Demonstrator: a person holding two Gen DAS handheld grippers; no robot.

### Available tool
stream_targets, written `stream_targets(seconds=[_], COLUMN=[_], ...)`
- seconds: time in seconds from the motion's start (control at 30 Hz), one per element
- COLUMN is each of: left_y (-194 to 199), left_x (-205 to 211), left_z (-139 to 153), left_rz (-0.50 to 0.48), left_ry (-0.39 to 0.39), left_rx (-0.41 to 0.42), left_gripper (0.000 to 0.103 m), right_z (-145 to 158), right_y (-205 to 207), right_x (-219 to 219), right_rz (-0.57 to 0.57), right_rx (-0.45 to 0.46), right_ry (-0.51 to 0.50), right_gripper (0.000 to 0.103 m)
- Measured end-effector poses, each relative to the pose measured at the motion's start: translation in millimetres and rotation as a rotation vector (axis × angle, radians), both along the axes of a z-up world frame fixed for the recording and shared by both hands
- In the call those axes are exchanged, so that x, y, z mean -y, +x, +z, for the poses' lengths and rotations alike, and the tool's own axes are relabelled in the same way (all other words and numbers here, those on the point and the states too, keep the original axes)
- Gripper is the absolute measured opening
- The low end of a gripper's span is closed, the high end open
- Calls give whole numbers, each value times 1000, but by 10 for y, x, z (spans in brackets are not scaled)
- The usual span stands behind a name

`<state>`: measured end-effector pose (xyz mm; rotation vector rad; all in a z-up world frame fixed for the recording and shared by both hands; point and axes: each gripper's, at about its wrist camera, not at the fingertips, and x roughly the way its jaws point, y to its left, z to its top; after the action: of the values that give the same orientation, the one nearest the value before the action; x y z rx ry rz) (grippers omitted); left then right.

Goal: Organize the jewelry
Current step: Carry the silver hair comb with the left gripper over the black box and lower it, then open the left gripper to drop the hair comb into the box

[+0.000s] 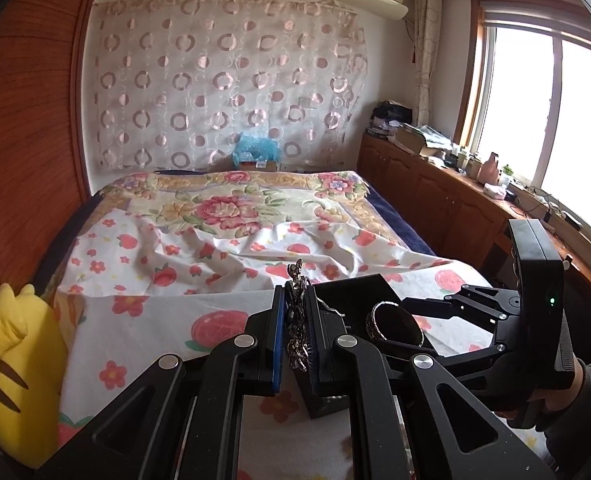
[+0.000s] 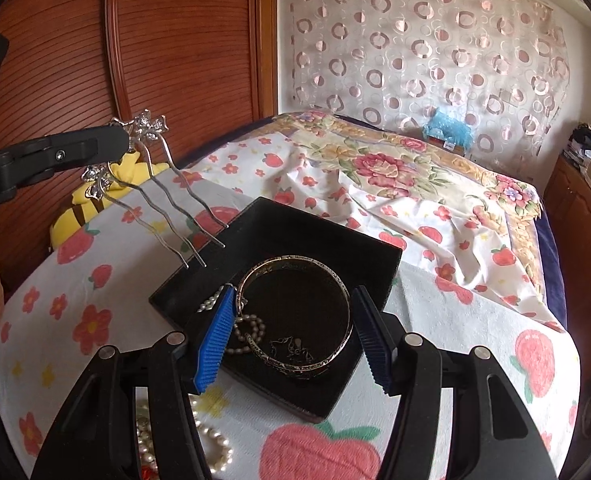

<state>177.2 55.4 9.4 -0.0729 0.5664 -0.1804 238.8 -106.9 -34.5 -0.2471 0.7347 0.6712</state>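
My left gripper [image 1: 296, 320] is shut on a silver flower hair comb [image 1: 296, 312], also seen in the right wrist view [image 2: 143, 128], held in the air with its prongs [image 2: 191, 220] pointing down toward the black tray [image 2: 295, 228]. My right gripper [image 2: 291, 328] holds an engraved metal bangle [image 2: 295, 312] between its blue pads, just over the tray's black lining. The bangle also shows in the left wrist view [image 1: 393, 322]. A small pearl chain [image 2: 247, 328] lies in the tray by the left pad.
The tray sits on a strawberry-print cloth [image 2: 455, 312] over the bed. A pearl necklace [image 2: 211, 444] lies on the cloth near the right gripper. A yellow plush toy [image 1: 11, 364] is at the bed's left. A wooden wardrobe [image 2: 155, 40] stands beyond, cabinets [image 1: 435, 192] to the right.
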Motion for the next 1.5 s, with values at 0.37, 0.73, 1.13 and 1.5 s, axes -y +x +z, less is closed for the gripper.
stream_targets(seconds=[0.37,0.73,1.13,1.5], left_y=[248,507,704,776], left_x=[108,333,539,659], left_z=[-101,-218,-278,-558], left_rz=[-28,-64,-93,-97], left_ry=[5,16,0,85], left_rx=[-28,-65,-93,-160], left_gripper=[8,8,8,9], right_z=[121,-60,-121,-123], right_y=[115,160,175,183], right_x=[322,560,610,602], right_rz=[-50,-107,-113,-111], right_rx=[15,-5,-19,-21], right_ry=[37,28,45,45], right_gripper=[62,62,62,62])
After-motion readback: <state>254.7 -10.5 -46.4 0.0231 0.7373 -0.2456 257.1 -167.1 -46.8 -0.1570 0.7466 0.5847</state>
